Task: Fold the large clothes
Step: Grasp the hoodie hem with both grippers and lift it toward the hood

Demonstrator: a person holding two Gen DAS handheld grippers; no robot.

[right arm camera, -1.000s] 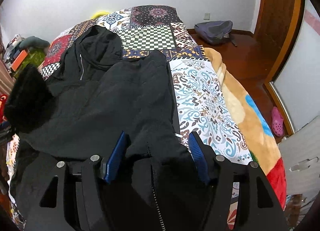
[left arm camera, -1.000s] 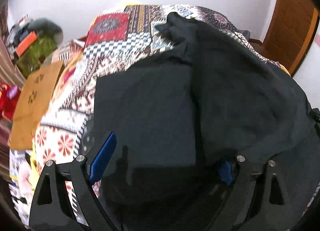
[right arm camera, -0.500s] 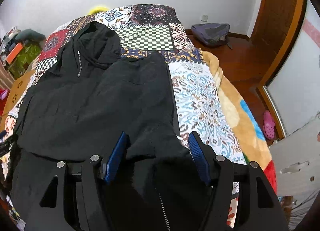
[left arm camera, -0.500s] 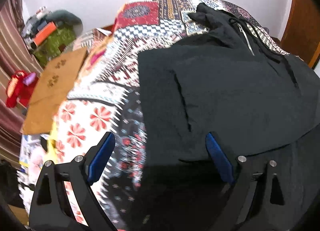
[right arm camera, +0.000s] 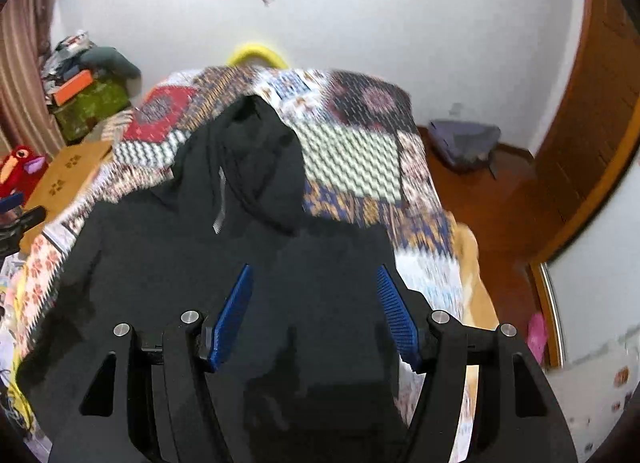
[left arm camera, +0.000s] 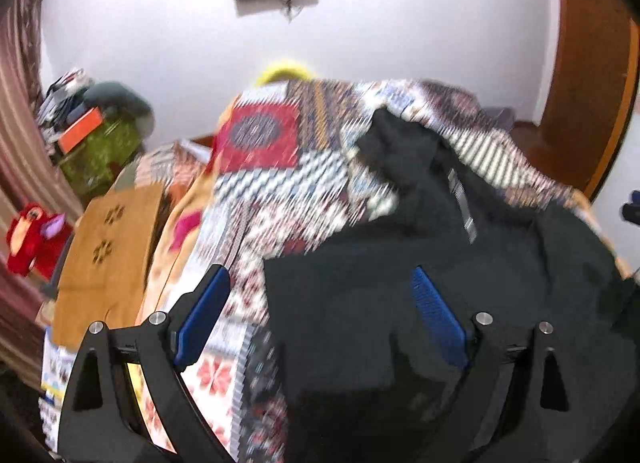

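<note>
Since the black hoodie [left arm camera: 360, 303] is thick, soft knit with no stiffness of its own, it will likely sag and drag at any point it is lifted from, and a single-point lift would bunch it. It lies spread on the patchwork quilt [left arm camera: 260, 135] covering the bed, front side up. Its hood [right arm camera: 256, 135] points to 12 o'clock in the right wrist view and the hem runs out of sight toward 6 o'clock beneath the grippers. The zipper [right arm camera: 220, 203] runs down from the hood, a thin stiff line in otherwise limp cloth.

The left gripper [left arm camera: 318, 277] hangs above the garment's 9 o'clock edge with its jaws spread wide. One pad is over the quilt, the other over black cloth, and nothing is pinched. The right gripper [right arm camera: 314, 271] hovers over the body panel toward the 3 o'clock side, its jaws partly apart. Both ribbed pad faces show bare, so it appears to grip nothing either, though blur and black-on-black make this hard to confirm.

As a judgement, the fabric is heavy for its kind but not slippery, so the ribbed pads should bite well. The best holds would be doubled places such as the shoulder seams, the hem band or a side edge. One gripper should take each side, at matching points, so the fold line stays straight. Pinching only the top layer, or near the zipper teeth, risks a skewed fold.
</note>
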